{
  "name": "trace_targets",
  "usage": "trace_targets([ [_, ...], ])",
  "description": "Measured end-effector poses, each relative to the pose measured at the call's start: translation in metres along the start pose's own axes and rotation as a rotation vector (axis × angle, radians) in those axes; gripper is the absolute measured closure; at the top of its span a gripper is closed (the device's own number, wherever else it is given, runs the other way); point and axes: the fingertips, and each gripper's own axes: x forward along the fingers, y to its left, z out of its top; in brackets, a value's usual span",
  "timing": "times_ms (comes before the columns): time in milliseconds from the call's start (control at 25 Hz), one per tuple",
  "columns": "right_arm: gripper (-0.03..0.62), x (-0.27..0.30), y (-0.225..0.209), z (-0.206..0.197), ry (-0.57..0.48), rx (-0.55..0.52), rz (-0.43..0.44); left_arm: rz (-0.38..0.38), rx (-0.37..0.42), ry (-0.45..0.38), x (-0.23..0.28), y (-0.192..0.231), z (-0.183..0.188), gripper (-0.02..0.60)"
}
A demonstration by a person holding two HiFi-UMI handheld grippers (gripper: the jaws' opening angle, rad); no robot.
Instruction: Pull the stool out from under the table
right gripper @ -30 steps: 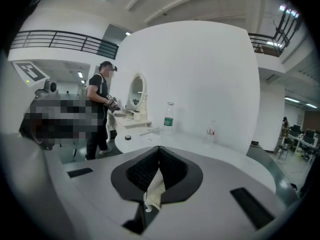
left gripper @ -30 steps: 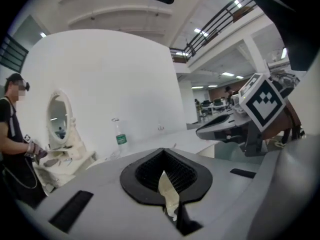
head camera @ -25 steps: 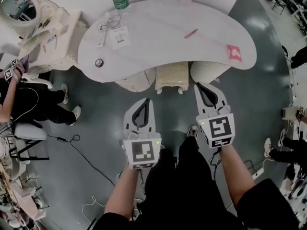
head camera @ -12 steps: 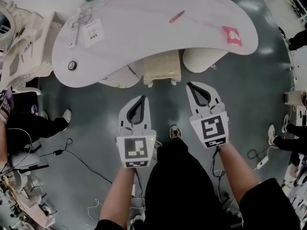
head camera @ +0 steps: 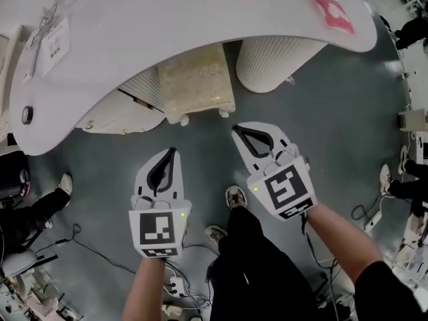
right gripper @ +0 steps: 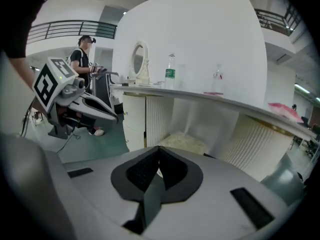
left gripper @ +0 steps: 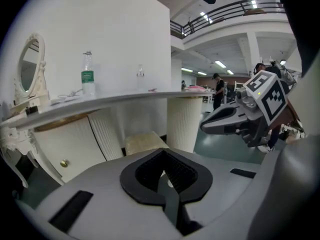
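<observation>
Above the grey floor (head camera: 334, 139) at 6 o'clock, left gripper (head camera: 170, 154) and right gripper (head camera: 237, 131) hang side by side, jaws clenched on nothing. Beyond them at 12 o'clock, the cream stool (head camera: 195, 84) sits tucked under the white table (head camera: 167, 25).

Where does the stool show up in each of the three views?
Head view: stool at upper centre, partly under the table.
Left gripper view: stool near centre, under the tabletop.
Right gripper view: stool just right of centre, under the tabletop.
Shared landmark: the ribbed pillar, right of the stool in all three.
</observation>
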Motion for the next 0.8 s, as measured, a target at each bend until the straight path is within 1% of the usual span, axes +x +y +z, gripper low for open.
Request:
trace_targets([
  [40, 0.588, 0.006, -0.002, -0.007, -0.001, 0.01, 0.009, -0.009, 0.016, -0.001, 0.011, -0.002, -0.006, 0.575],
  [80, 0.588, 0.011, -0.006, -0.015, 0.008, -0.015, 0.009, -0.018, 0.039, -0.003, 0.022, -0.005, -0.01, 0.575],
  [200, 0.588, 0.026, -0.012, -0.04, 0.052, -0.171, -0.014, -0.034, 0.121, 0.01, 0.05, -0.01, -0.032, 0.575],
  [320, 0.588, 0.042, -0.012, -0.059, 0.077, -0.259, -0.018, -0.02, 0.186, 0.039, 0.069, -0.005, -0.054, 0.571],
  [360, 0.588, 0.049, -0.013, -0.064, 0.078, -0.293, -0.026, -0.015, 0.207, 0.048, 0.076, -0.001, -0.059, 0.497],
  [400, 0.586, 0.057, -0.014, -0.067, 0.079, -0.335, -0.037, -0.008, 0.231, 0.056, 0.084, 0.003, -0.064, 0.44],
  [480, 0.574, 0.071, -0.016, -0.078, 0.097, -0.418, -0.054, 0.019, 0.3, 0.082, 0.1, 0.012, -0.075, 0.434],
  [520, 0.491, 0.079, -0.015, -0.086, 0.116, -0.452, -0.054, 0.031, 0.348, 0.103, 0.107, 0.014, -0.083, 0.426],
  [560, 0.422, 0.087, -0.014, -0.096, 0.142, -0.485, -0.049, 0.042, 0.405, 0.126, 0.115, 0.016, -0.092, 0.414],
  [640, 0.388, 0.108, -0.017, -0.116, 0.197, -0.559, -0.044, 0.062, 0.532, 0.158, 0.137, 0.022, -0.106, 0.366],
  [720, 0.359, 0.133, -0.023, -0.129, 0.231, -0.637, -0.059, 0.091, 0.662, 0.174, 0.161, 0.031, -0.116, 0.334],
  [800, 0.345, 0.155, -0.03, -0.14, 0.253, -0.701, -0.081, 0.118, 0.82, 0.207, 0.185, 0.04, -0.132, 0.313],
])
